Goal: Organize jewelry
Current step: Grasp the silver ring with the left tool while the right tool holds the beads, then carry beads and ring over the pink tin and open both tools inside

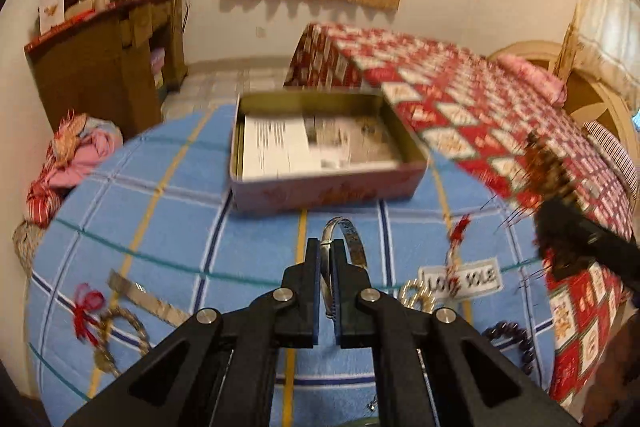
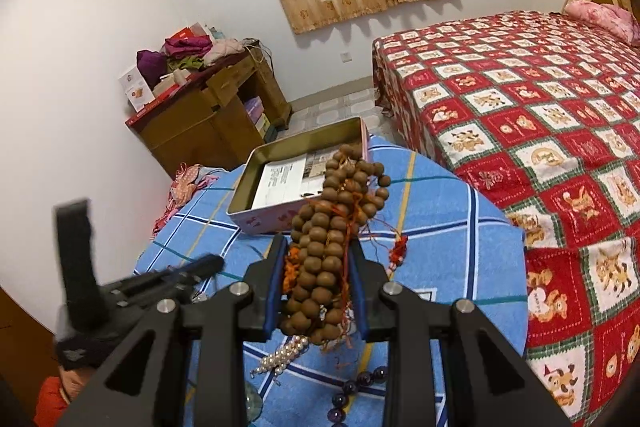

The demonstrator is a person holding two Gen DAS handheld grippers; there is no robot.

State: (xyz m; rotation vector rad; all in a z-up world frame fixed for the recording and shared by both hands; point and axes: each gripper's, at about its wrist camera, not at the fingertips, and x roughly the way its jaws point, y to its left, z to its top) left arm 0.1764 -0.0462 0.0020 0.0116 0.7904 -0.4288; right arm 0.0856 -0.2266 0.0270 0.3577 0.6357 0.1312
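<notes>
Silver metal bangle [image 1: 352, 239] pinched in left claw [image 1: 326, 247]; brown wooden bead string [image 2: 332, 247] clamped in right claw [image 2: 316, 267]; open pink tin [image 1: 328, 187] lay just beyond both, left claw nearer.

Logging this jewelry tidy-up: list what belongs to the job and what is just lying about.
Job: silver bangle in left gripper; brown bead strand in right gripper; open tin; pearl string; purple beads.
Lying about: bed quilt; wooden desk; clothes pile.
</notes>
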